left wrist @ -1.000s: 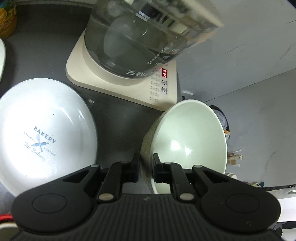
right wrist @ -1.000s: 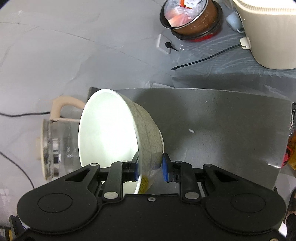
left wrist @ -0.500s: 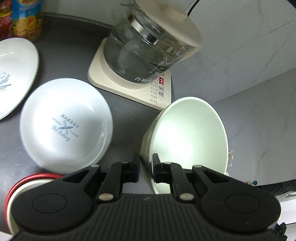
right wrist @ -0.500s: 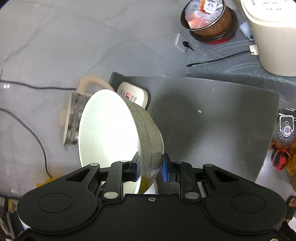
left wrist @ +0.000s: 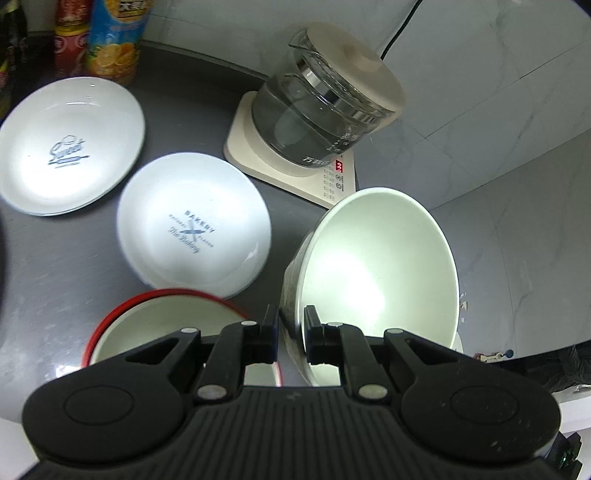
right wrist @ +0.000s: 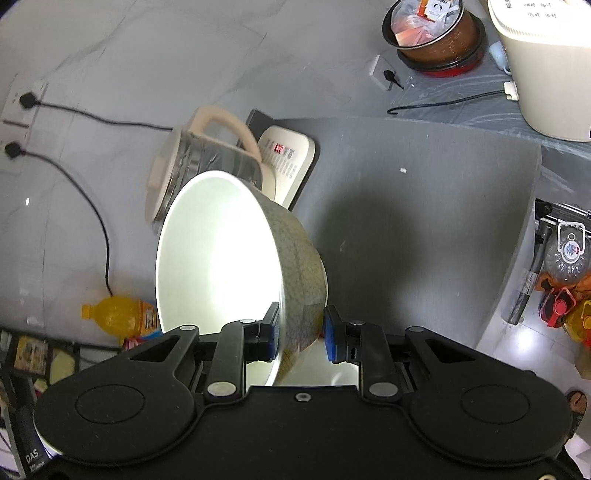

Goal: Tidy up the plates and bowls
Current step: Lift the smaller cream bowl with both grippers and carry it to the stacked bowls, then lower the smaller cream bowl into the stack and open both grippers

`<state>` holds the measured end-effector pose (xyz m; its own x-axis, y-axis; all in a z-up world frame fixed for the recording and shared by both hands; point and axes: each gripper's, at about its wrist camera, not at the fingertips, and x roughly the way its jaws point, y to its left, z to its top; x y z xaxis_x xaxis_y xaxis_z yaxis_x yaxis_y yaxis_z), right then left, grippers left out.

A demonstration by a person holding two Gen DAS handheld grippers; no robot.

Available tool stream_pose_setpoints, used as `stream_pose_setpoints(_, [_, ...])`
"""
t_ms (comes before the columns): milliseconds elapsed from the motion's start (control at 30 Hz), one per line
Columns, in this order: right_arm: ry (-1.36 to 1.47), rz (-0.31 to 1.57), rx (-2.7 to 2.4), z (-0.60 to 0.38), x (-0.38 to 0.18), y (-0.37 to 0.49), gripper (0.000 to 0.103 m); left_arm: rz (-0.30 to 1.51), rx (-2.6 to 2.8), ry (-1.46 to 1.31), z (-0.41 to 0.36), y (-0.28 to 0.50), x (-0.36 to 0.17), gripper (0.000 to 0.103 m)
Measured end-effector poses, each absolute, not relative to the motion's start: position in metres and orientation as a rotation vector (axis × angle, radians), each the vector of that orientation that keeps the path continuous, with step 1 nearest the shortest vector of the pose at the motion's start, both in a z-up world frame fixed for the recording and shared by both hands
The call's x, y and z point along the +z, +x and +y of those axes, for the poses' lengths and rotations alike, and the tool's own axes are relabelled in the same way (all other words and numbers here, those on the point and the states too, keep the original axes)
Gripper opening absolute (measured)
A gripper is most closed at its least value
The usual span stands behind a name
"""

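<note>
Left claw, angled down toward the worktop, is pinching the near rim of a pale green bowl between nearly closed jaws, one finger outside the wall and one inside. The bowl is tilting up on its edge, its hollow facing the camera, just right of the claw's centreline.

Right claw, looking down from higher up, is clamping the rim of a second crackle-glazed bowl, one blue-padded finger inside and the other against the speckled outer wall. This bowl is also standing on edge, its opening turned to the left.

The left wrist view alone is showing the remaining tableware: a red-rimmed bowl directly under the claw, a white "Bakery" plate just beyond it, and a white "Sweet" plate farther left, near drink cans at the worktop's back edge. A glass kettle on its cream base is standing beyond the held bowl.

The right wrist view alone is showing the kettle's handle, the bare right half of the grey worktop, wall sockets, an orange bottle, a cream appliance and a brown pot.
</note>
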<state>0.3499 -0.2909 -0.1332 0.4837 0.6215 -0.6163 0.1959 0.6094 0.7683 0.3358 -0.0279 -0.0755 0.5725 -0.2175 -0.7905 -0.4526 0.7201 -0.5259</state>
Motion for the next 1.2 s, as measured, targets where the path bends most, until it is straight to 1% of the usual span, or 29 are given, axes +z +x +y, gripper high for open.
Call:
stream_pose_setpoints(533, [0.776,1.116,0.409,-0.273,-0.131,0.301,0.024,0.959,0.18,-0.753,-0.011,0.267,-0.068,0.012])
stream_pose_setpoints(733, [0.689,1.138,0.435,-0.265,-0.133,0.293,0.024,0.971,0.193,-0.76,-0.006,0.248,-0.074,0.012])
stream_pose_setpoints(1200, [0.584,1.197,0.457,-0.246,-0.14,0.293,0.024,1.02,0.234,-0.73,0.002,0.228,-0.098,0.01])
